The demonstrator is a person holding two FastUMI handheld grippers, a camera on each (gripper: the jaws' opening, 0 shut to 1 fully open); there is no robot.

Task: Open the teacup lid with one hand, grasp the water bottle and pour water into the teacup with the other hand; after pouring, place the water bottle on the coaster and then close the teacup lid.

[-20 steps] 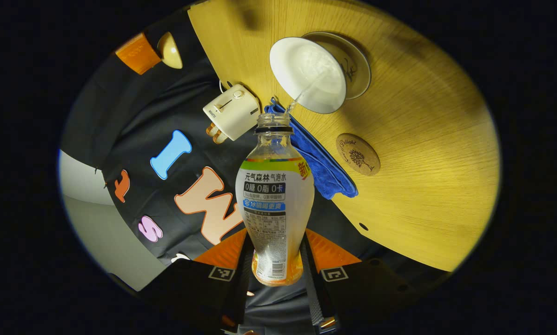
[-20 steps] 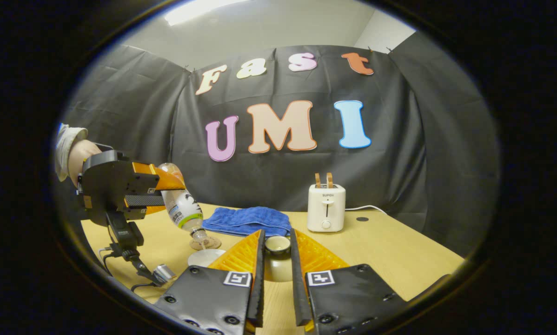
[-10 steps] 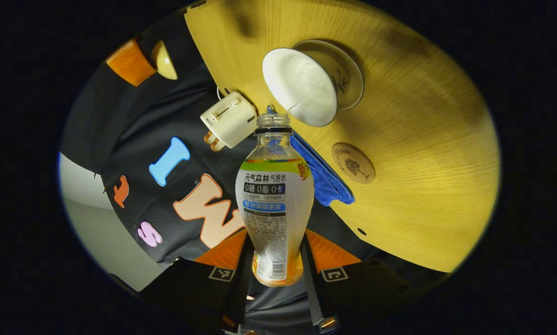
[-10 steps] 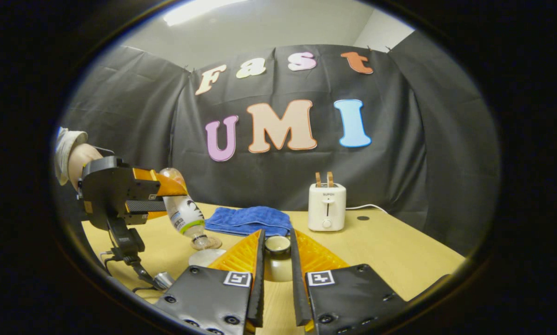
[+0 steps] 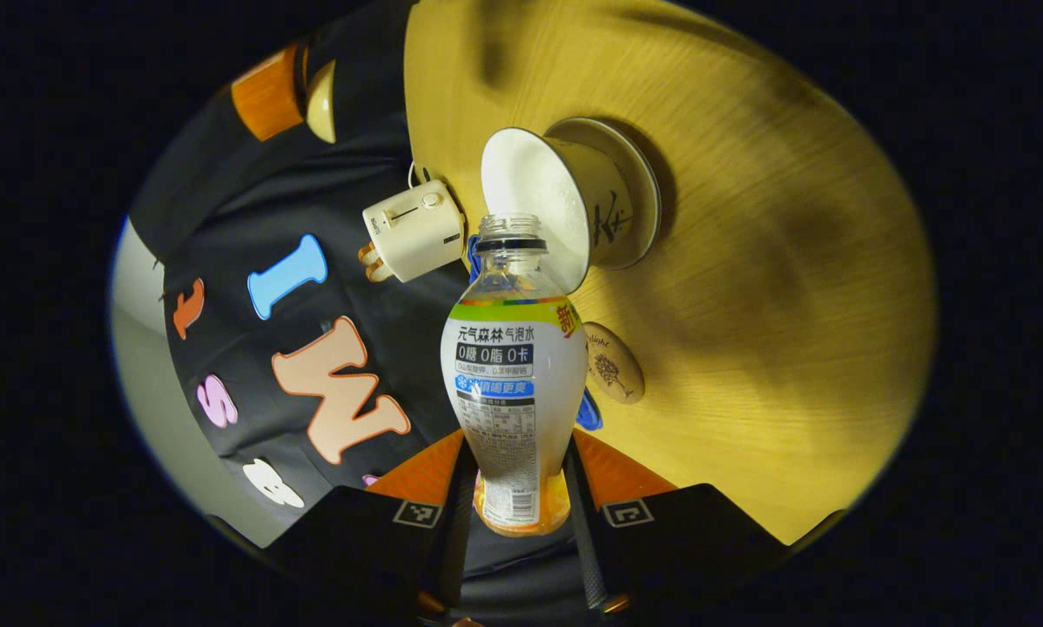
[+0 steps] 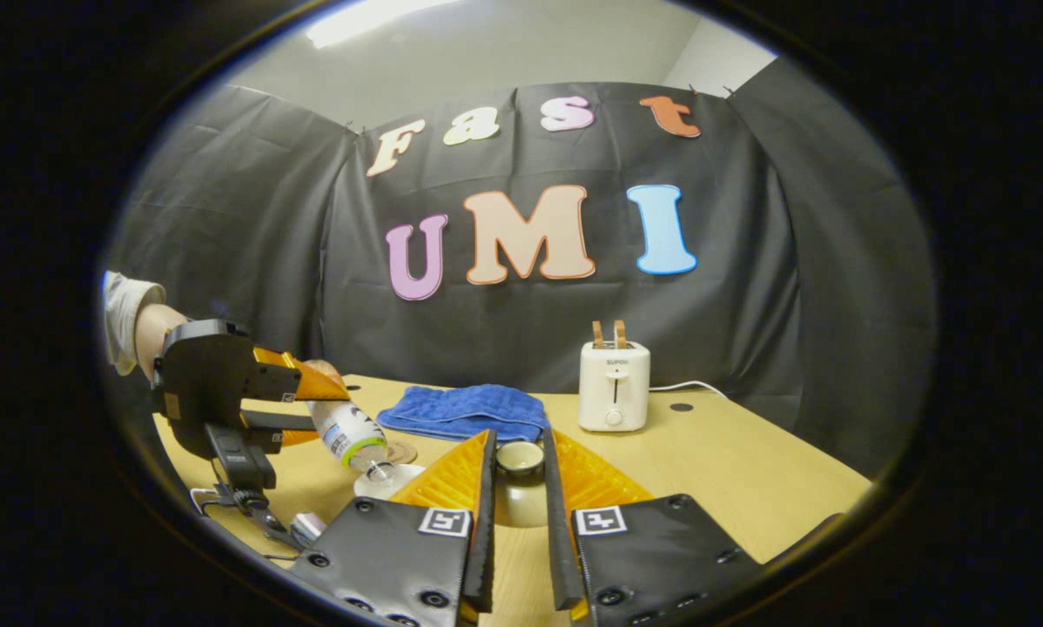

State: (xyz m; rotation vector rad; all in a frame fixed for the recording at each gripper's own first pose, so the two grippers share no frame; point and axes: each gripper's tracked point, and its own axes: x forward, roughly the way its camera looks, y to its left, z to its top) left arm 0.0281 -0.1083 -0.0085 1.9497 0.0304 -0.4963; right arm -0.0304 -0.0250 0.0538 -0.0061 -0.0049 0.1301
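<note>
My left gripper [image 5: 517, 453] is shut on the water bottle [image 5: 513, 374], a clear uncapped bottle with a white label. Its open neck points at the white teacup [image 5: 534, 200], which stands on a saucer [image 5: 639, 196]; no stream shows. In the right gripper view the bottle [image 6: 347, 431] is tilted, mouth down, over the teacup [image 6: 386, 477]. My right gripper [image 6: 519, 440] is shut on the teacup lid [image 6: 520, 488], held above the table to the cup's right. The round wooden coaster [image 5: 613, 373] lies bare beside the cup.
A folded blue cloth [image 6: 465, 411] lies behind the cup, with a white toaster [image 6: 613, 387] to its right near the back edge. The wooden table [image 6: 748, 475] spreads to the right. A person's hand and sleeve [image 6: 134, 318] hold the left gripper.
The thin stream of water from the bottle into the cup has stopped. The left gripper has come down and turned with the bottle, its neck nearer the cup. The right gripper has stayed put.
</note>
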